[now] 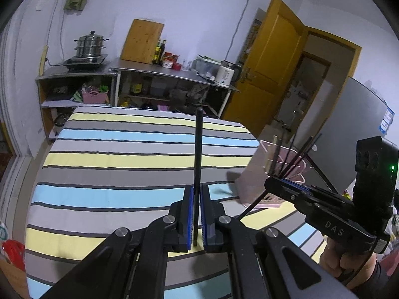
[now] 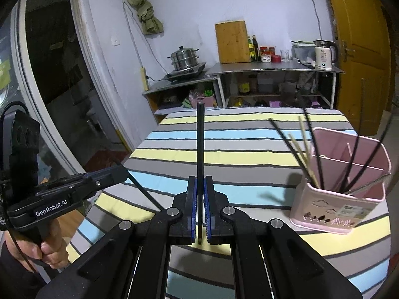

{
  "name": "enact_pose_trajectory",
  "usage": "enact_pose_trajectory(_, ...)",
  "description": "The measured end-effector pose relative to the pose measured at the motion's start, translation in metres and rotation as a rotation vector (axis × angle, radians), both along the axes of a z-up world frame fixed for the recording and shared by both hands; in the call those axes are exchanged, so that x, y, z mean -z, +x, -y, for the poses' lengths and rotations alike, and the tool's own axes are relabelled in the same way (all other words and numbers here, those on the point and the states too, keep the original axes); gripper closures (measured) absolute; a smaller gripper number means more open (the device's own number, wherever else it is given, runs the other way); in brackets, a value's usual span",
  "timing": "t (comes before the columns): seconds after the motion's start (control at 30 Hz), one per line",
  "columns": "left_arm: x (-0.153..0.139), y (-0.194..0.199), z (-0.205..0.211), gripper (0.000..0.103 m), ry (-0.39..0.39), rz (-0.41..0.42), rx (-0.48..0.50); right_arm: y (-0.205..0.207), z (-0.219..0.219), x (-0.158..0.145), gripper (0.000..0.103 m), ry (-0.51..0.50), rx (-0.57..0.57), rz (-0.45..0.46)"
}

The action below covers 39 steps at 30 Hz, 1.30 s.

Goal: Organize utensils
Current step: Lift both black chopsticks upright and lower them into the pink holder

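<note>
My left gripper point(image 1: 197, 189) is shut on a black chopstick point(image 1: 198, 144) that stands straight up between its blue pads. In the right wrist view my right gripper point(image 2: 200, 182) is shut on a second black chopstick point(image 2: 200, 137), also upright. Both hover over the striped tablecloth point(image 1: 112, 159). A pink utensil holder point(image 2: 336, 209) stands on the table to the right of both grippers, with several black and pale chopsticks point(image 2: 316, 154) leaning in its compartments. The left wrist view shows the holder point(image 1: 251, 174) just behind the right gripper point(image 1: 268, 182). The left gripper point(image 2: 126, 172) appears at the left of the right wrist view.
Beyond the table's far edge stands a metal counter point(image 2: 274, 68) with a steamer pot point(image 2: 185, 58), a wooden cutting board point(image 2: 232, 42), bottles and a kettle point(image 2: 324, 54). A yellow door point(image 1: 274, 57) is at the right. A person's hand point(image 2: 52, 246) grips each tool.
</note>
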<state>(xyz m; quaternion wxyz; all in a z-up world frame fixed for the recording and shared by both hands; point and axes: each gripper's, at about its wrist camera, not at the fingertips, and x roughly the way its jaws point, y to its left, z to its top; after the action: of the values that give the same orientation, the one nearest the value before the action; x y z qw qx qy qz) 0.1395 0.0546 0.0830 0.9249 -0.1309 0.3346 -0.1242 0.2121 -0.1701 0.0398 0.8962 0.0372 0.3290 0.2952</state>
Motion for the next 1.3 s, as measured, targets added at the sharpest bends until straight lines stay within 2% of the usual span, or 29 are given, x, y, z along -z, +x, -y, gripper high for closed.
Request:
enact_pose_trajectory(0.47, -0.012, 0.006, 0.067, 0.098, -0.003, -0.012, 0.154, -0.012, 0.058, -0.011, 0.098, 0.021, 0.109, 0.014)
enact_pose_trajectory(0.73, -0.042, 0.025, 0.109, 0.098, -0.016, 0.049, 0.238, -0.007, 0.100, -0.028, 0.098, 0.034, 0.207, 0.047)
enact_pose_trajectory(1.1, -0.086, 0.066, 0.145, 0.098, -0.006, 0.140, 0.269, 0.008, 0.138, -0.069, 0.098, 0.051, 0.301, 0.151)
enact_pose_trajectory(1.3, -0.098, 0.091, 0.161, 0.098, 0.008, 0.171, 0.264, 0.022, 0.142, -0.080, 0.098, 0.049, 0.328, 0.196)
